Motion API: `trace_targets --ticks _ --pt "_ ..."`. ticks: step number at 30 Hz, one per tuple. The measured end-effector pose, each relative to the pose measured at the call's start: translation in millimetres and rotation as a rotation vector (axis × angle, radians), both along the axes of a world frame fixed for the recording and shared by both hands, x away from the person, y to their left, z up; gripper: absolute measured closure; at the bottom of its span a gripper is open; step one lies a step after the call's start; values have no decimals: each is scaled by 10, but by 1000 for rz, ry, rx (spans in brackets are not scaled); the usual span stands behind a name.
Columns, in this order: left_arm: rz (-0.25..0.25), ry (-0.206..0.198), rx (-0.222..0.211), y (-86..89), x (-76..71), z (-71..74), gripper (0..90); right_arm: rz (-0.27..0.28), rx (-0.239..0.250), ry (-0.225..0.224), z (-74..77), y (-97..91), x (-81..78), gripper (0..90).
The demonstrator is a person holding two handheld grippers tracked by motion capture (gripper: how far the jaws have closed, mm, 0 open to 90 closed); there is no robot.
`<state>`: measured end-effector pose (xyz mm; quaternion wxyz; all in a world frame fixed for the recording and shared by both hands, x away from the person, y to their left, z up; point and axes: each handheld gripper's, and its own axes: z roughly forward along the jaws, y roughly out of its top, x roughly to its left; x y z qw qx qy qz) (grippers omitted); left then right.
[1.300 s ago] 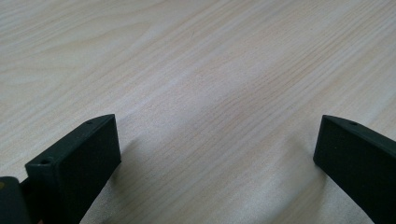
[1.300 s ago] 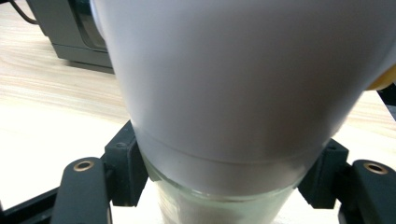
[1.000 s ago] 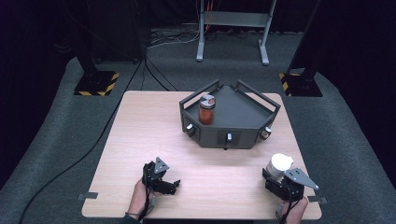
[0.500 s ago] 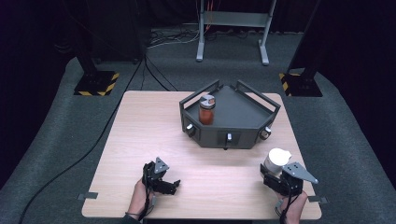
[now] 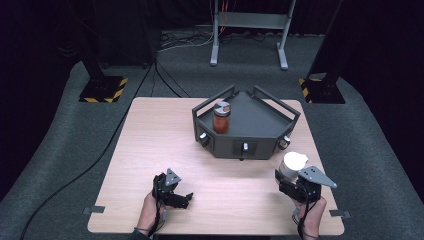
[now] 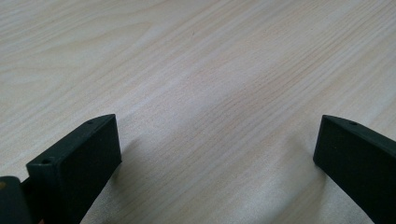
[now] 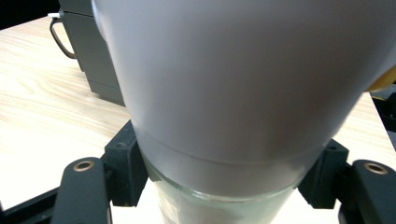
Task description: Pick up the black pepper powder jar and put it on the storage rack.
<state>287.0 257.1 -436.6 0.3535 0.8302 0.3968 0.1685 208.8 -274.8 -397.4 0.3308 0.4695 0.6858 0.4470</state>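
My right gripper (image 5: 289,176) is shut on a clear jar with a white lid (image 5: 293,163), held upright above the table's near right corner. In the right gripper view the white-lidded jar (image 7: 243,84) looms large, and both pads (image 7: 126,170) press on its glass body below the lid. My left gripper (image 5: 184,199) rests low at the near left of the table, its jaws open. In the left gripper view its two fingers (image 6: 77,161) stand wide apart over bare wood. A jar with red contents (image 5: 221,118) stands in the dark grey tray (image 5: 260,127).
The tray has raised rails and small knobs on its front wall (image 5: 244,148), and it sits at the far middle of the wooden table (image 5: 150,145). Black stand bases with yellow-striped plates (image 5: 102,90) and cables lie on the floor beyond.
The right gripper has lifted the white-lidded jar slightly and carried it a little left, toward the tray. The left gripper has stayed in place.
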Motion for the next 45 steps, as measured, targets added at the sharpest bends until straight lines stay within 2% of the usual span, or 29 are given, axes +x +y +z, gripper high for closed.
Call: trace_targets --ticks 26,45 --pt "3 0 0 -3 -5 0 6 45 -23 -12 199 78 205 294" --pt "3 0 -1 -4 -5 -1 6 71 -23 -20 284 136 357 294"
